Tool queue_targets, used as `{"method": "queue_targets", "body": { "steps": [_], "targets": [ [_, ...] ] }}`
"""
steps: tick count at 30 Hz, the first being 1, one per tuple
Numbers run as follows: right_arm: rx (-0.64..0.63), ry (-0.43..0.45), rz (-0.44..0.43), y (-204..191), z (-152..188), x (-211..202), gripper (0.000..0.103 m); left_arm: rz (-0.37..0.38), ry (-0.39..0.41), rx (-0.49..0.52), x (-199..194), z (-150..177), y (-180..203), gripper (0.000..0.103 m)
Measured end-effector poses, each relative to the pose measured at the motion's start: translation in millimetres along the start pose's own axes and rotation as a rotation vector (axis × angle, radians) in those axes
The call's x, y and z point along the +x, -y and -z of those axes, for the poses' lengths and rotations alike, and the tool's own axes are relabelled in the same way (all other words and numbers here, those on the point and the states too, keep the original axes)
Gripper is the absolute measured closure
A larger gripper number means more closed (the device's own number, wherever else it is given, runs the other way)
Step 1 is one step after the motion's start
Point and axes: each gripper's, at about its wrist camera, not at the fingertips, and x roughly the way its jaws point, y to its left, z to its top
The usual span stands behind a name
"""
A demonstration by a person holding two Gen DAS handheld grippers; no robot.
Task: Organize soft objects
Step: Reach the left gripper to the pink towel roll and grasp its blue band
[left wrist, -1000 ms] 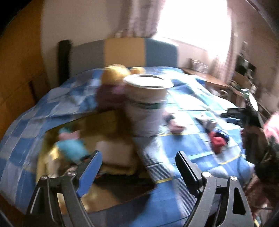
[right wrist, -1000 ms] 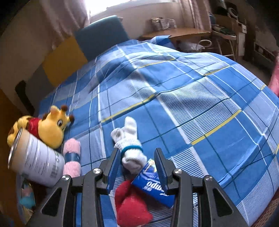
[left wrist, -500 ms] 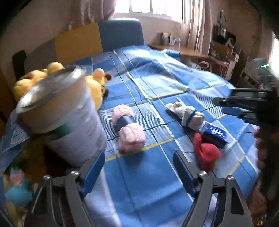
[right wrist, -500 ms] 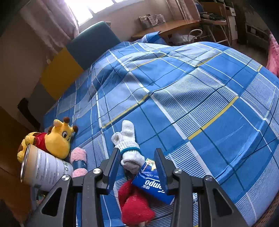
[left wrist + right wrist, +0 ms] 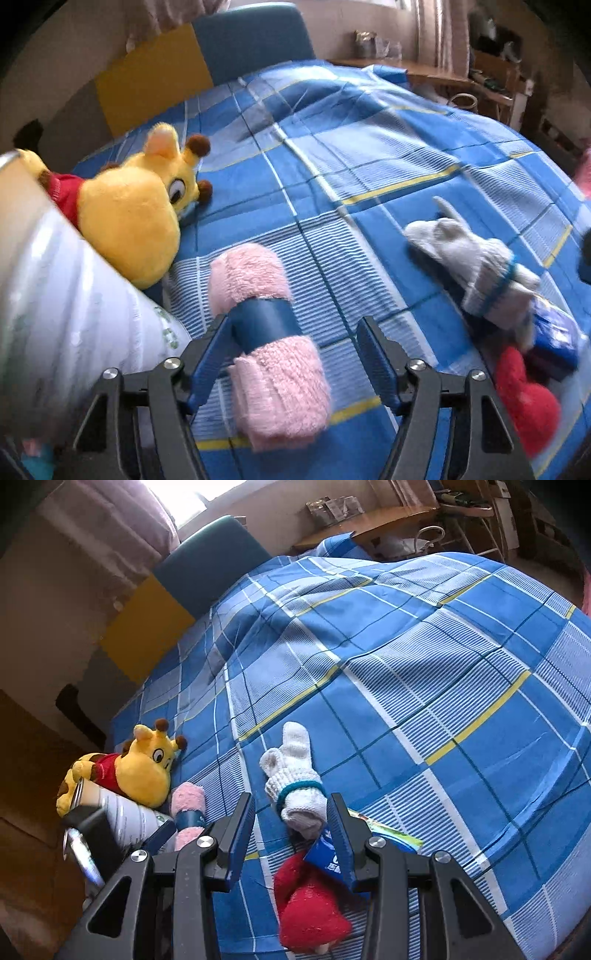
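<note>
Your left gripper (image 5: 295,354) swung onto the pink rolled towel (image 5: 267,343), jaws spread, not clamped; right gripper (image 5: 291,830) spread, white glove (image 5: 295,779) at 12 o'clock.

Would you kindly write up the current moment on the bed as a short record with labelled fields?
surface: blue plaid bedspread
left tool: open, straddling the pink rolled towel
right tool: open, over the white glove
plush: yellow giraffe toy, leaning against the white can
near the glove: red soft item, blue packet
</note>
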Motion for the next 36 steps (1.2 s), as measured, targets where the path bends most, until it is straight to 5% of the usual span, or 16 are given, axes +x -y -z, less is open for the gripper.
{"method": "queue_targets", "body": {
  "steps": [2,4,5,7,8,14,17,21,25,30,33,36],
  "targets": [
    [0.004,0.002,0.001,1.0,-0.5,-0.1,0.063,-0.016,0.010,0.027,2.4,-1.5,4.9,0.038],
    [0.008,0.003,-0.002,1.6,-1.1,0.0,0.063,-0.034,0.052,0.055,-2.7,-1.9,8.6,0.073],
    [0.009,0.006,-0.001,2.0,-1.2,-0.1,0.063,-0.043,0.073,0.070,-7.3,-1.5,8.9,0.075],
    [0.008,0.013,0.002,2.8,-1.8,-1.1,0.063,0.000,0.079,0.076,-15.3,-0.5,7.9,0.102],
    [0.009,0.017,0.002,3.3,-2.1,-1.6,0.063,0.038,0.083,0.075,-22.3,1.8,7.1,0.103],
    [0.050,0.026,0.007,12.0,-3.2,-4.3,0.063,0.265,0.084,-0.036,-49.9,23.7,-9.6,0.103],
    [0.047,0.022,0.007,11.0,-3.1,-3.9,0.063,0.278,0.092,-0.048,-60.7,27.2,-14.6,0.103],
    [0.045,0.020,-0.006,9.7,-2.9,-4.9,0.063,0.263,0.076,-0.087,-64.5,17.2,-23.5,0.096],
    [0.063,0.012,-0.035,11.5,-3.3,-5.5,0.063,0.216,0.050,-0.080,-51.6,3.3,-21.2,0.054],
    [0.085,0.011,-0.066,14.0,-4.3,-6.9,0.063,0.120,-0.063,-0.050,-13.0,-11.1,-7.8,0.054],
    [0.090,0.001,-0.077,13.6,-4.2,-5.7,0.063,0.080,-0.089,-0.019,2.3,-16.4,-1.2,0.039],
    [0.087,-0.001,-0.078,13.2,-4.5,-5.3,0.063,0.037,-0.105,0.001,13.3,-18.2,1.5,0.044]
  ]
}}
